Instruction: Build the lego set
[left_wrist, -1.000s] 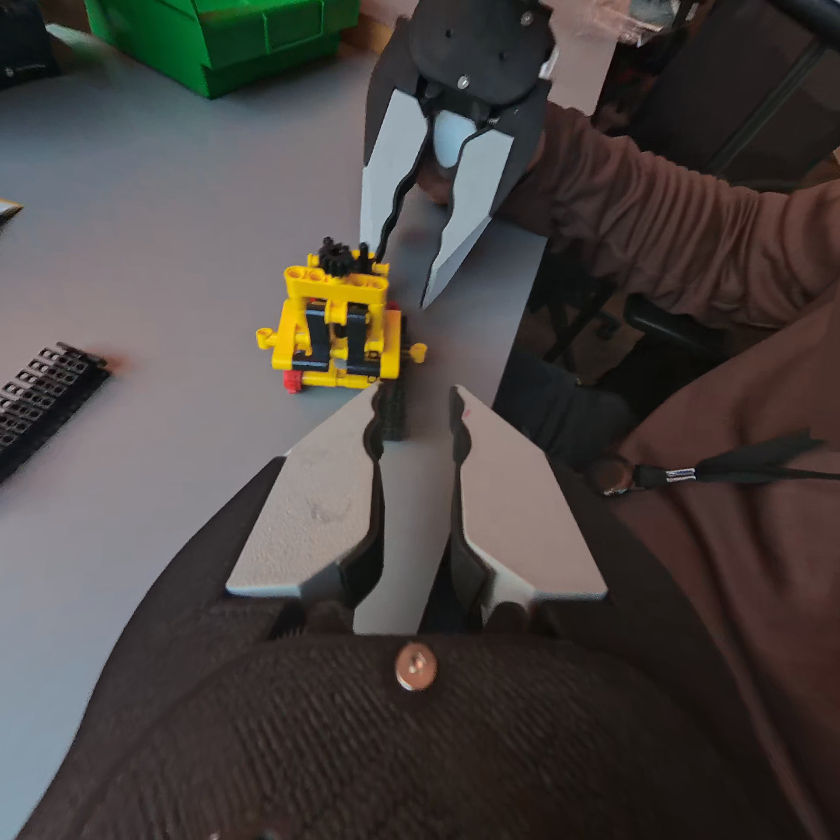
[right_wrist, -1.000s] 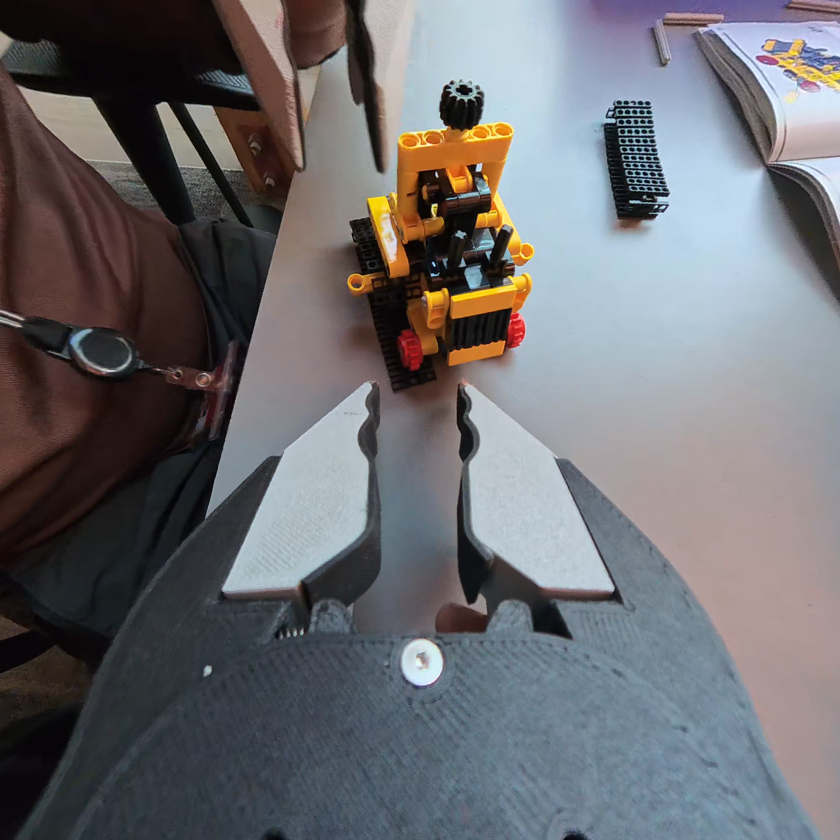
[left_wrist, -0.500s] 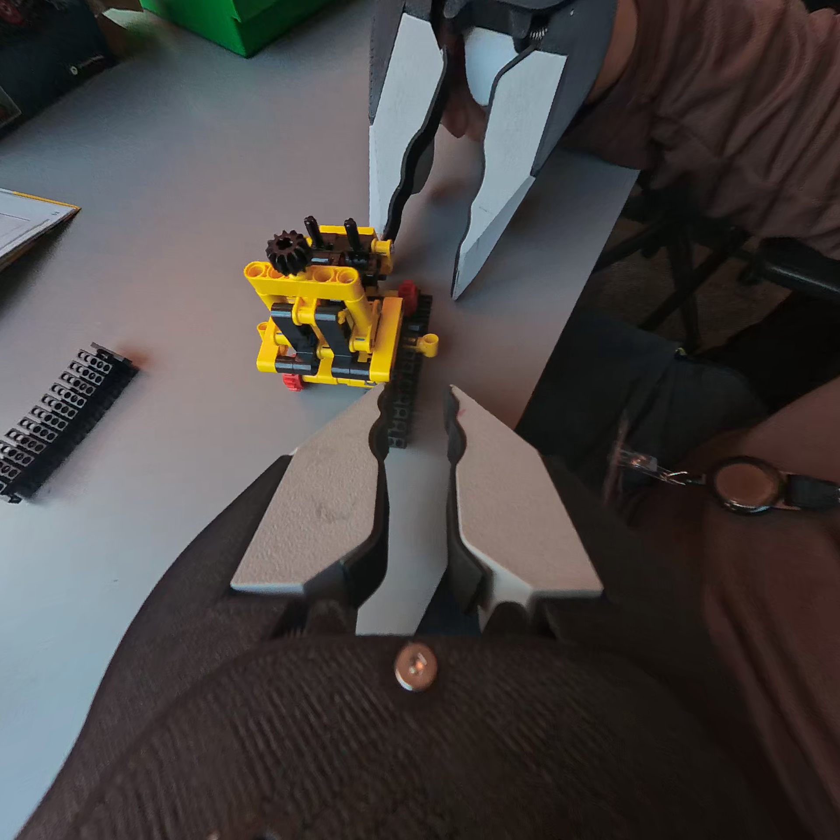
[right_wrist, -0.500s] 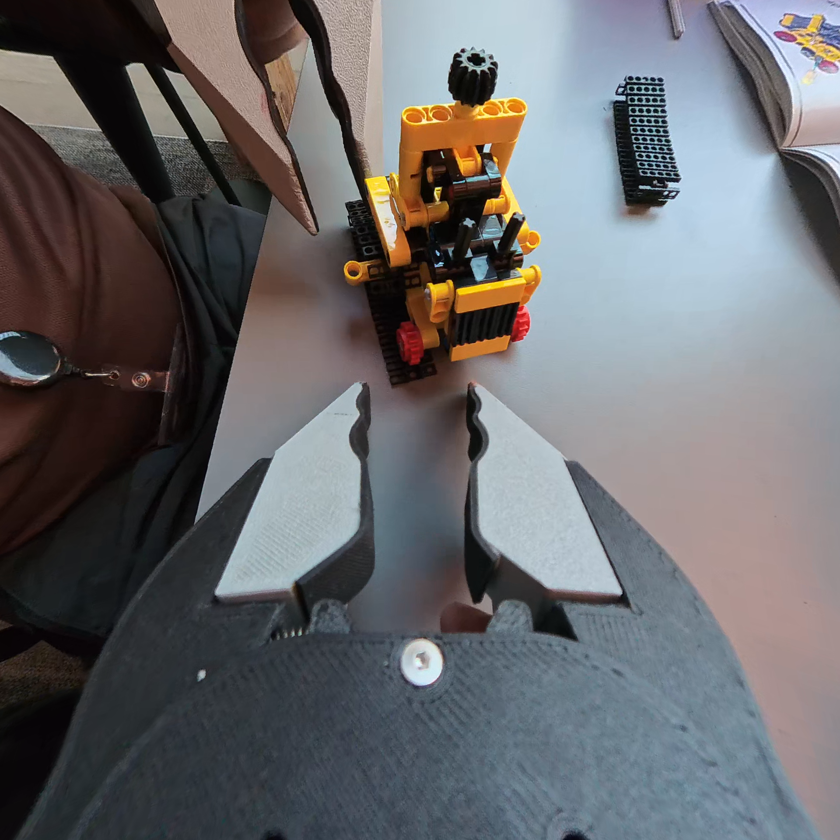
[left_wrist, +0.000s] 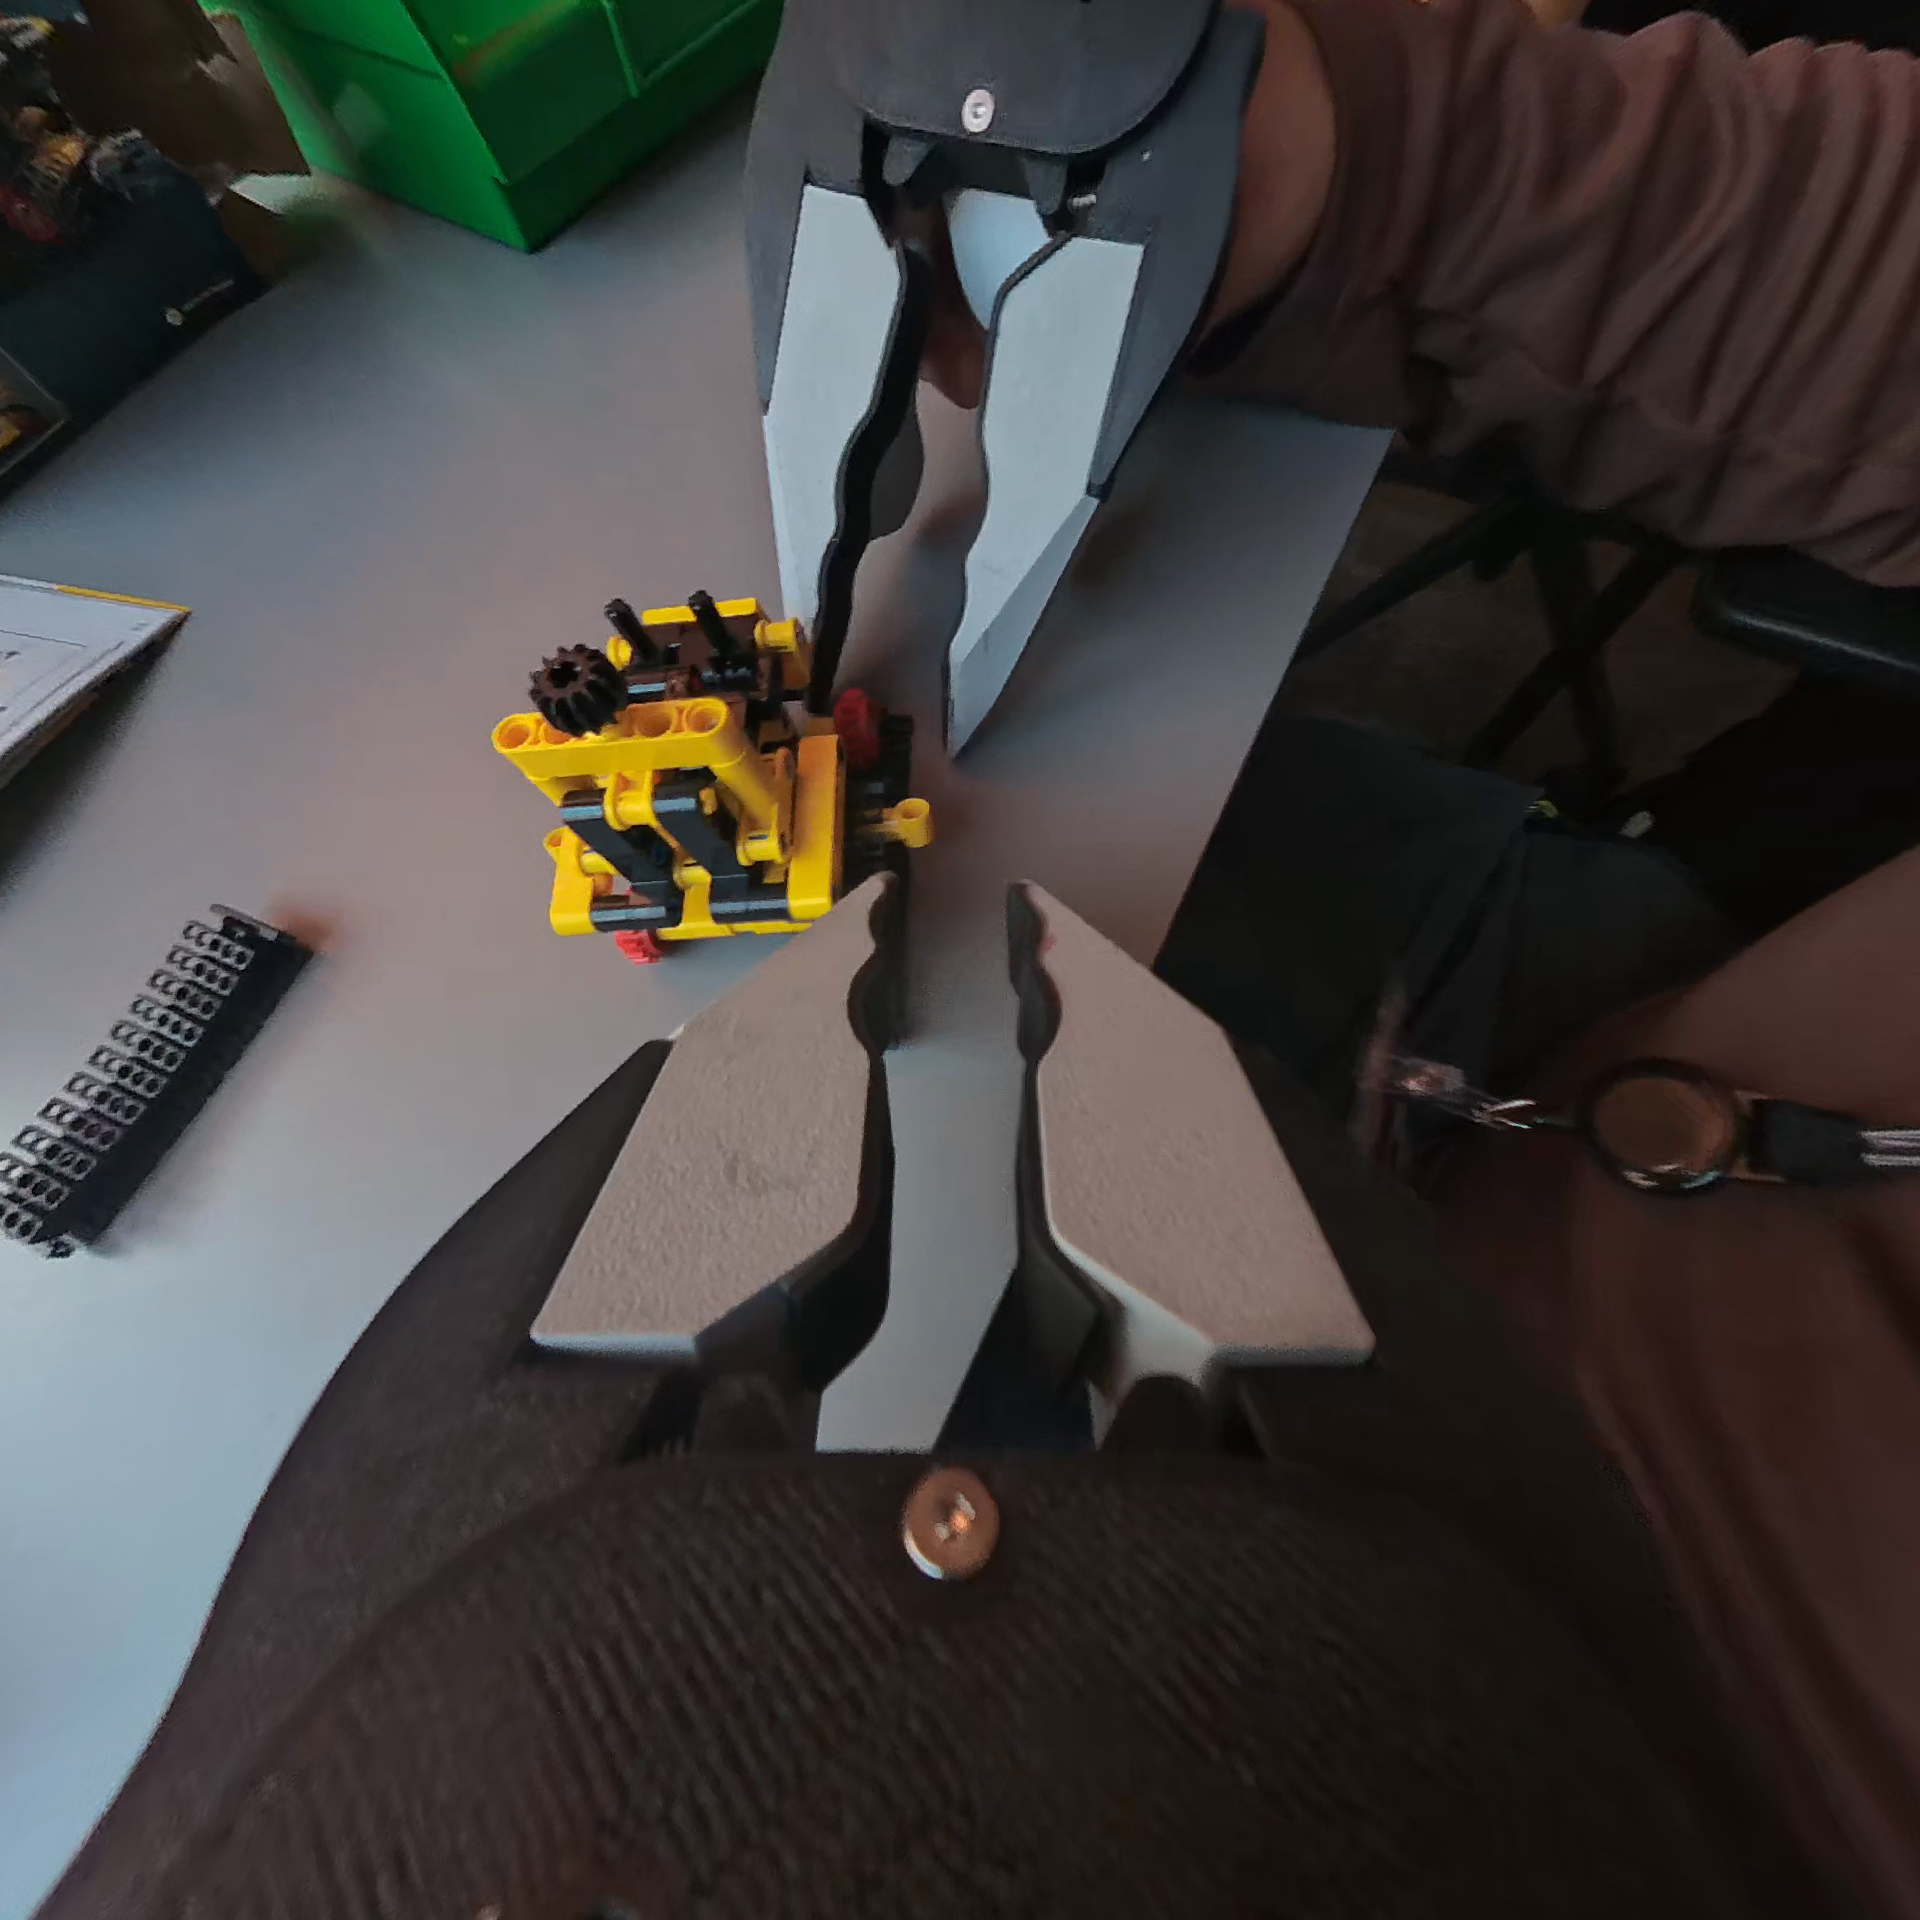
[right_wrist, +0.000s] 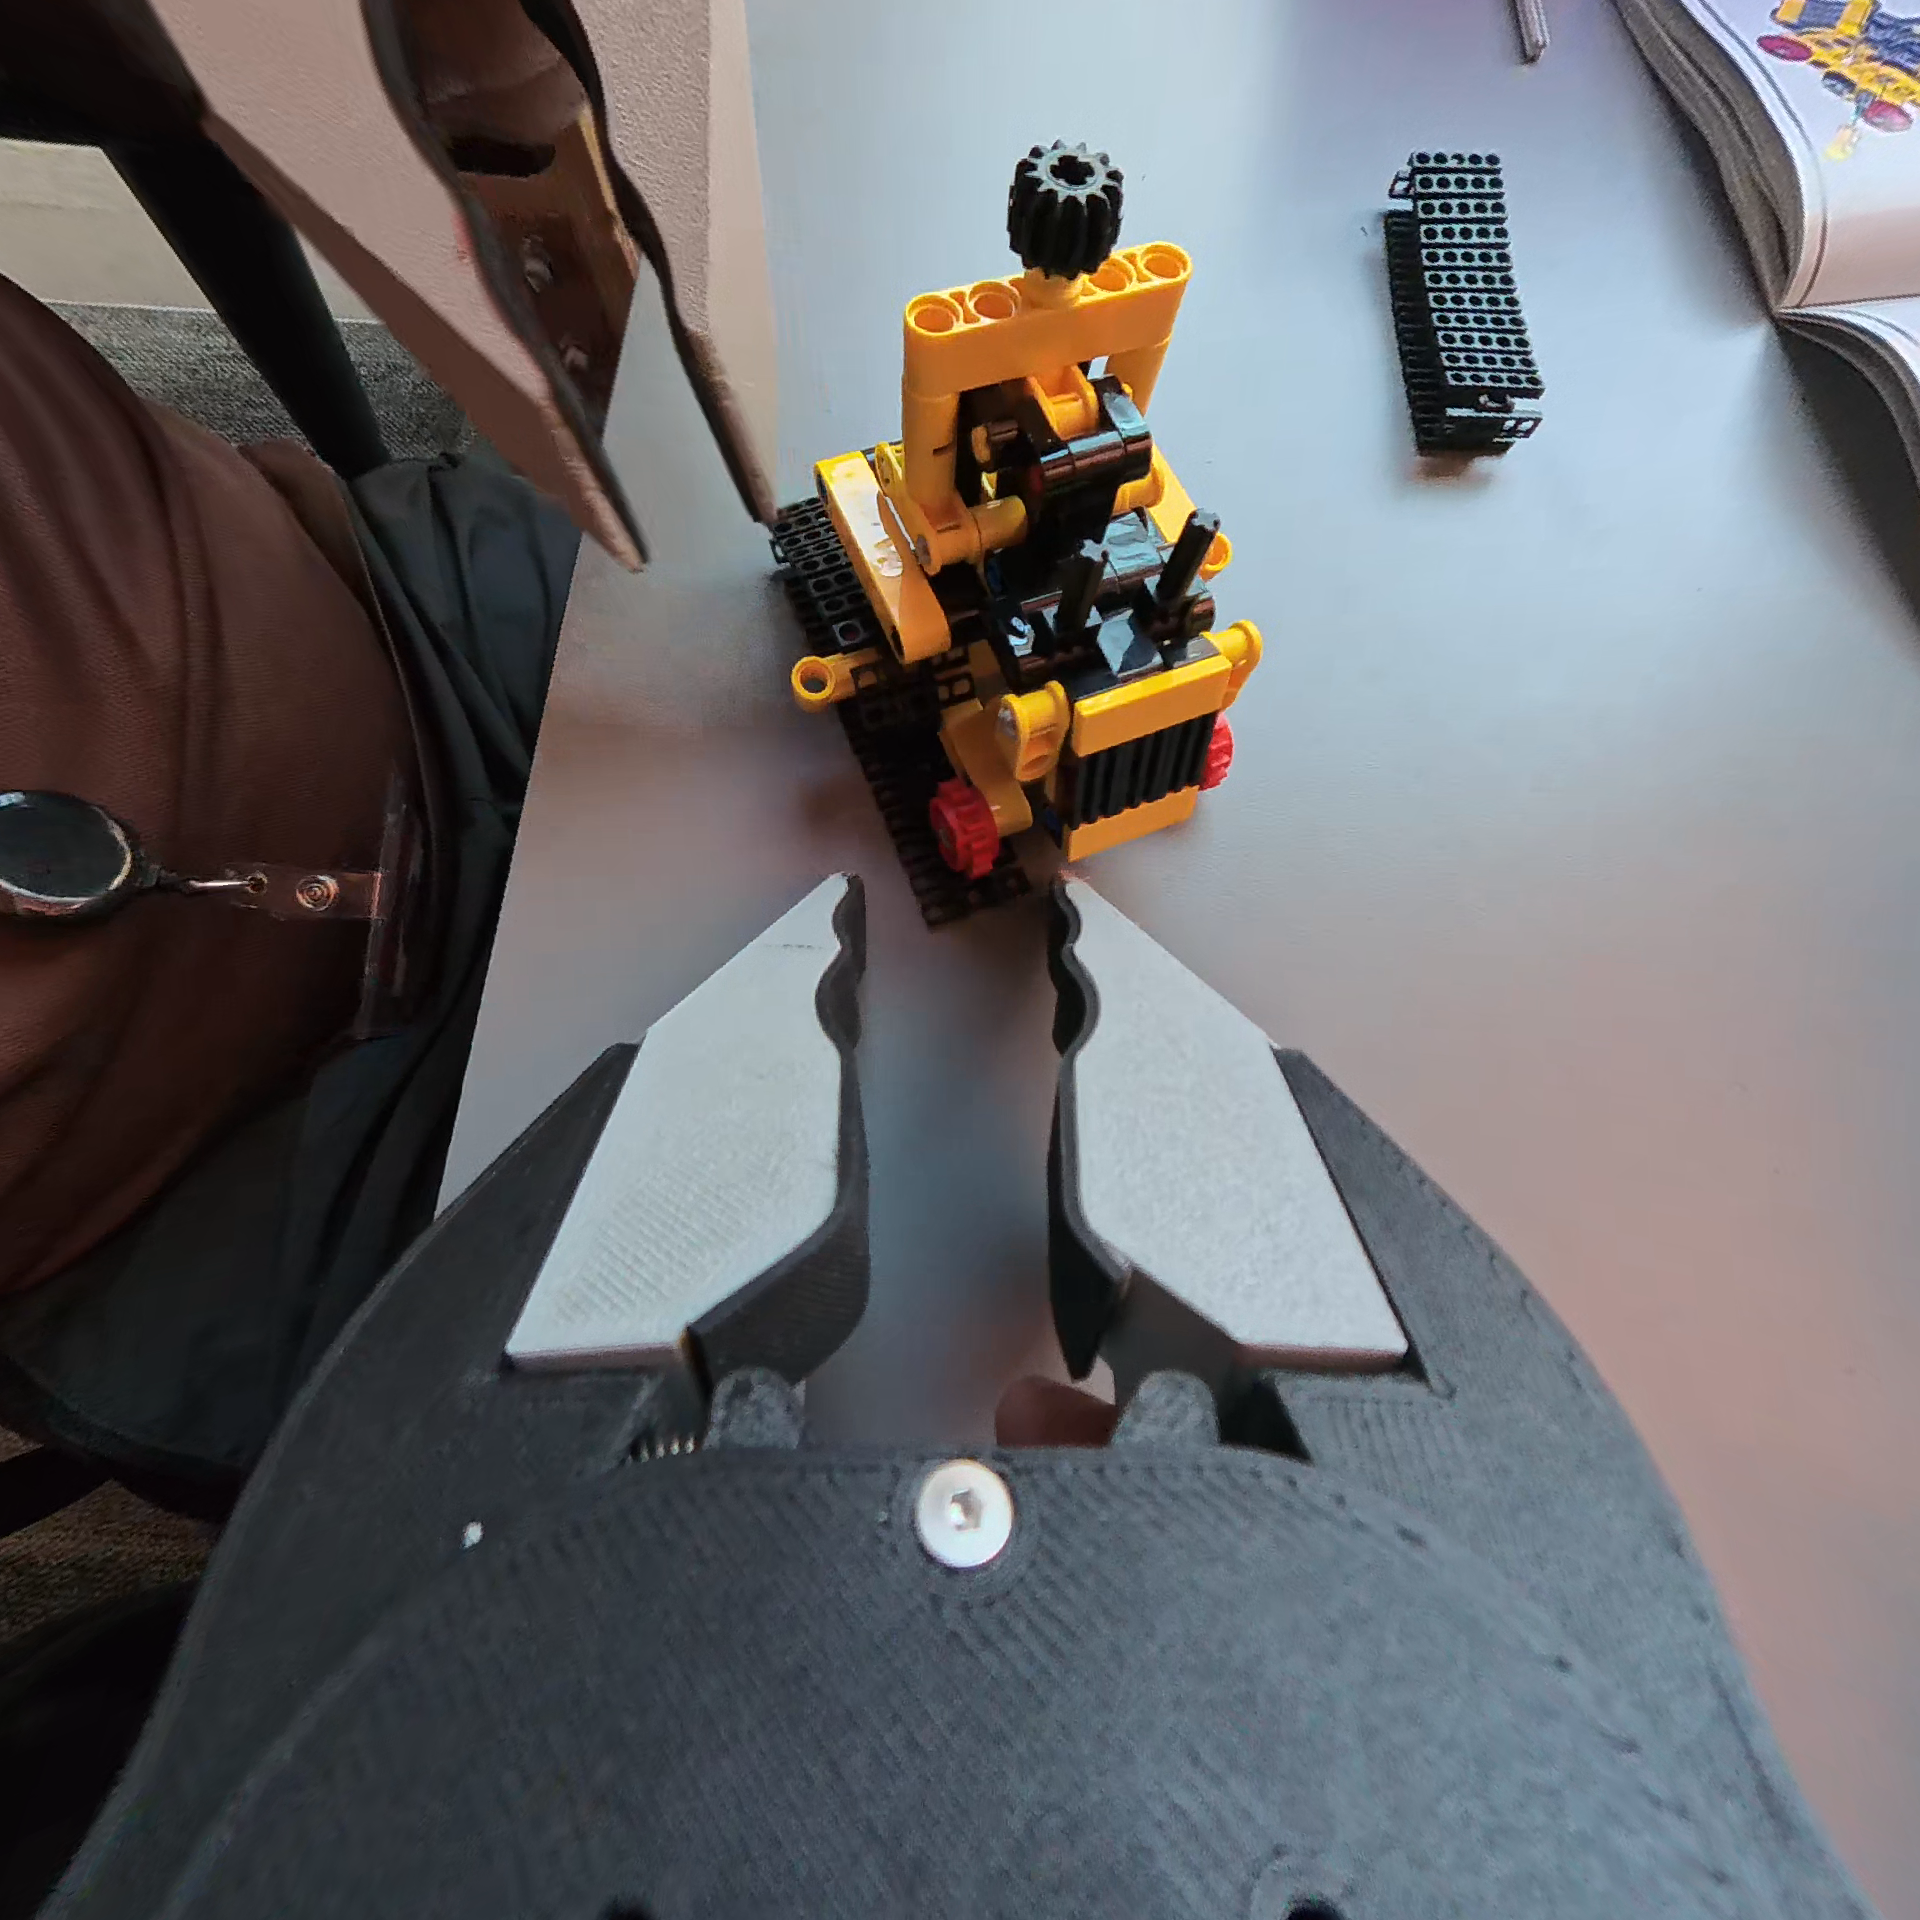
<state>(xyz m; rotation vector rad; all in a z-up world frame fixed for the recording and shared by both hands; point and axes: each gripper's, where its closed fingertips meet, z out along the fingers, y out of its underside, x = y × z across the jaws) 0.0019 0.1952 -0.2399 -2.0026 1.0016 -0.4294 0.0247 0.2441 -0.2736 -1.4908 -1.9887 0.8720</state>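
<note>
Lego vehicle (right_wrist: 1049, 582) stands between both grippers, its black track (right_wrist: 894, 748) lengthwise toward each; right gripper (right_wrist: 956, 899) and left gripper (left_wrist: 945, 899) are equally near, both slightly parted, empty.

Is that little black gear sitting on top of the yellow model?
Yes, the black gear sits on the top yellow beam of the yellow lego vehicle.

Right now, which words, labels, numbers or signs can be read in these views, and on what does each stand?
None is readable.
Booklet: faint print, too small; the right wrist view shows only its coloured drawing.
Dark box: pale mark, blurred.
Lego model: no writing seen.
</note>
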